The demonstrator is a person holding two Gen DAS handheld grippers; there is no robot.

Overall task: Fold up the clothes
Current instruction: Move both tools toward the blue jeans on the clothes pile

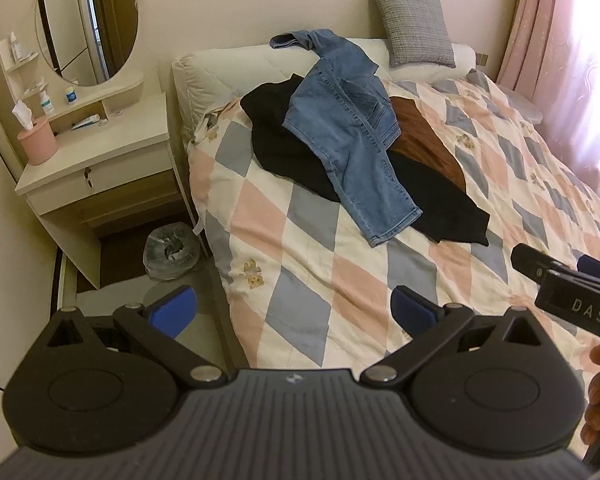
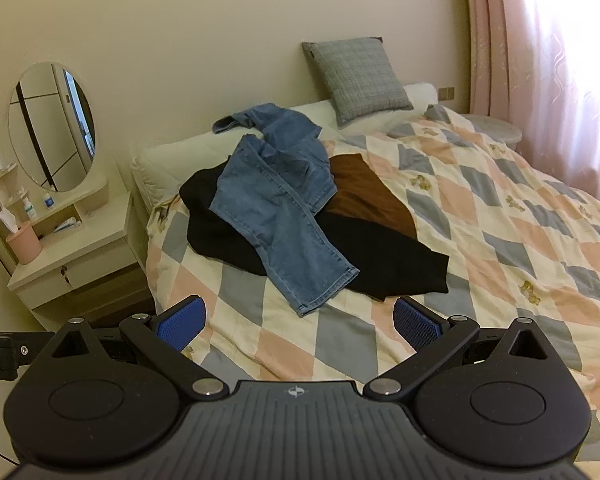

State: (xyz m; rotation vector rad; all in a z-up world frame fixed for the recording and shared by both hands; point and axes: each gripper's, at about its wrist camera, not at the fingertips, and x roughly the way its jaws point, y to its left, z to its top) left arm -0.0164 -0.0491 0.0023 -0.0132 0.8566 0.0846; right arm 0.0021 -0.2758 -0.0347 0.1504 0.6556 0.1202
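— While the left gripper point(image 1: 294, 306) hovers wide open over the quilt point(image 1: 340, 280), where are the clothes?
— Blue jeans point(image 1: 352, 136) lie across black garments point(image 1: 284, 148), well ahead.
— And the right wrist view?
— The right gripper point(image 2: 300, 322) is spread wide and empty; the jeans' hem point(image 2: 324, 292) lies just ahead.

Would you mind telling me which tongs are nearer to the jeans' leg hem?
Right. The right tongs hover open just short of the jeans hem; the left tongs, also open, hang farther back.

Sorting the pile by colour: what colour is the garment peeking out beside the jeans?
Brown garment, beside the blue jeans; clearest in the right wrist view.
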